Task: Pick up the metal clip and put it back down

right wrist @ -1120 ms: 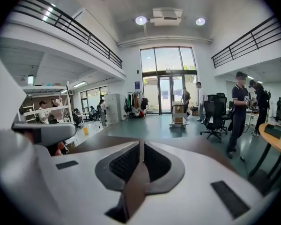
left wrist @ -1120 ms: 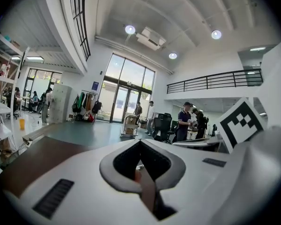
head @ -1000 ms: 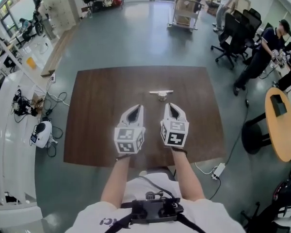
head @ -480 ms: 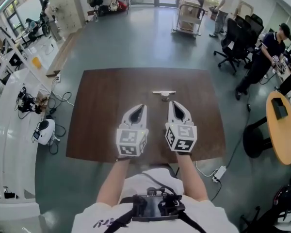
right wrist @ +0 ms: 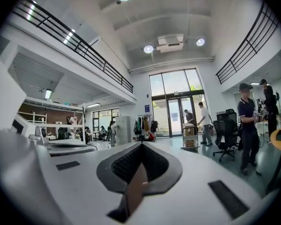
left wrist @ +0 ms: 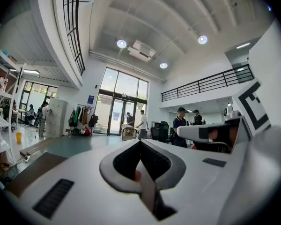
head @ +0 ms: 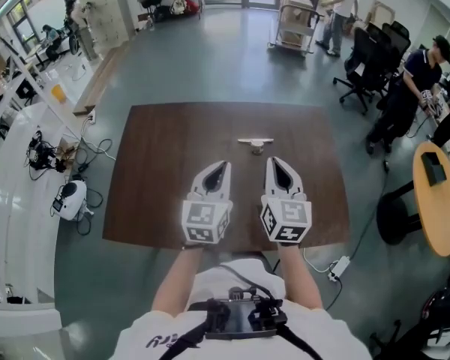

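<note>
Head view: the metal clip (head: 254, 142) lies on the tabletop (head: 165, 163) just beyond the left tool (head: 222, 165) and right tool (head: 274, 160), both closed and empty, so nothing shows whether its lift is done or ahead.

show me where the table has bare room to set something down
Most of the table is bare: the whole left half, the right strip, and the far band beyond the metal clip. Only the near middle is crowded, where the left gripper and right gripper hang side by side, short of the clip.
</note>
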Demonstrator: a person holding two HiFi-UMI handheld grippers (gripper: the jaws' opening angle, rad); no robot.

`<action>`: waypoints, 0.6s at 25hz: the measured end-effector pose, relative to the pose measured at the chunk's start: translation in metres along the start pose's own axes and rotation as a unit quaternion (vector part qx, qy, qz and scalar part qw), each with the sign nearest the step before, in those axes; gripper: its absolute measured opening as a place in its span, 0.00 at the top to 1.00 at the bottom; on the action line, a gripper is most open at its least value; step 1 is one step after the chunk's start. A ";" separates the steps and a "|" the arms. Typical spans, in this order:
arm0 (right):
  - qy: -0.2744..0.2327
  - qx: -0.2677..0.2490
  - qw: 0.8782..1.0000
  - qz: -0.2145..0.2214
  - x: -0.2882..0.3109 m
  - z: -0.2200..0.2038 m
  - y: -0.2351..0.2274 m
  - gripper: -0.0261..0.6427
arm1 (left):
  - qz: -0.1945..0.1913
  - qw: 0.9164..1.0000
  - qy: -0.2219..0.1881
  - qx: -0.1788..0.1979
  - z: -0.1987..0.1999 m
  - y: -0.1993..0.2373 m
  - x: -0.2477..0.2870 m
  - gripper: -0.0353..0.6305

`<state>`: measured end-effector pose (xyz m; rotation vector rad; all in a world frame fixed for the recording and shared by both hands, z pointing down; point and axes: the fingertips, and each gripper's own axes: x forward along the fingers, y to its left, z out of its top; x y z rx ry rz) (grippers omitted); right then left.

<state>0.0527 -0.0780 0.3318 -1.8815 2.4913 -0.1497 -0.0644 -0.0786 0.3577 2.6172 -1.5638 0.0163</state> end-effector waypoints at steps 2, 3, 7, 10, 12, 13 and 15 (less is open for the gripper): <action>-0.002 -0.001 1.000 -0.004 -0.004 -0.003 -0.003 0.95 | -0.005 1.000 0.002 -0.002 -0.005 -0.003 0.000 0.93; -0.004 -0.004 1.000 -0.006 -0.005 -0.004 -0.003 0.95 | -0.008 1.000 0.002 -0.002 -0.007 -0.004 0.000 0.93; -0.016 0.005 1.000 -0.004 -0.002 -0.003 -0.002 0.95 | -0.016 1.000 0.002 -0.003 -0.014 -0.004 0.005 0.93; -0.018 0.005 1.000 -0.008 0.000 -0.007 -0.010 0.95 | -0.021 1.000 0.003 -0.006 -0.018 -0.010 0.017 0.93; -0.005 0.012 1.000 -0.010 -0.002 -0.018 -0.018 0.95 | -0.027 1.000 0.003 -0.008 -0.019 -0.019 0.023 0.93; 0.004 0.015 1.000 -0.012 -0.004 -0.025 -0.022 0.95 | -0.030 1.000 0.003 -0.009 -0.019 -0.024 0.025 0.93; 0.024 0.019 0.999 -0.016 -0.008 -0.038 -0.031 0.95 | -0.037 0.999 0.001 -0.011 -0.018 -0.034 0.029 0.93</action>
